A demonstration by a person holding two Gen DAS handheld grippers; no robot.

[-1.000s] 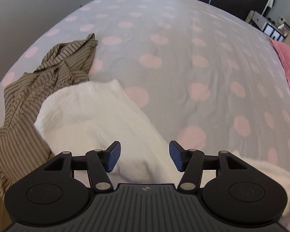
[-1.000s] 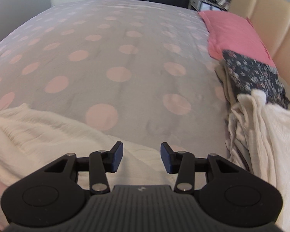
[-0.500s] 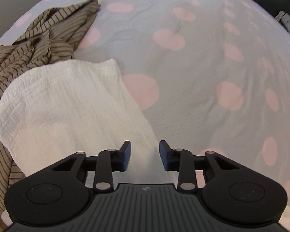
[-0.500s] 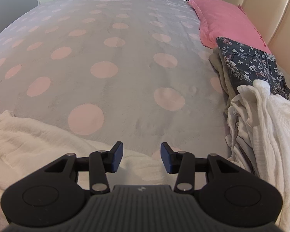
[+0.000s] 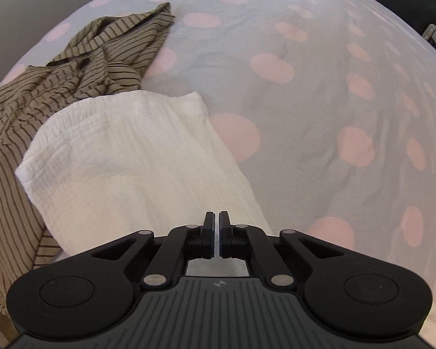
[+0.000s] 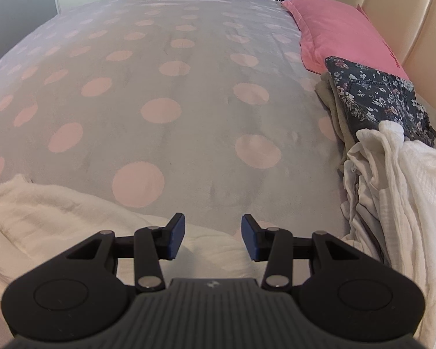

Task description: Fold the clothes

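White garment (image 5: 125, 157): left gripper's (image 5: 217, 221) fingers have closed.

Black ribbed tool (image 6: 213, 232), blue pads (image 6: 178, 234), silver rivets

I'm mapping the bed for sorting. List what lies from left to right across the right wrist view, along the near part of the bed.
White garment → right gripper, jaws open over the garment's edge → pile of white clothes at the right, with the dark floral garment behind it.
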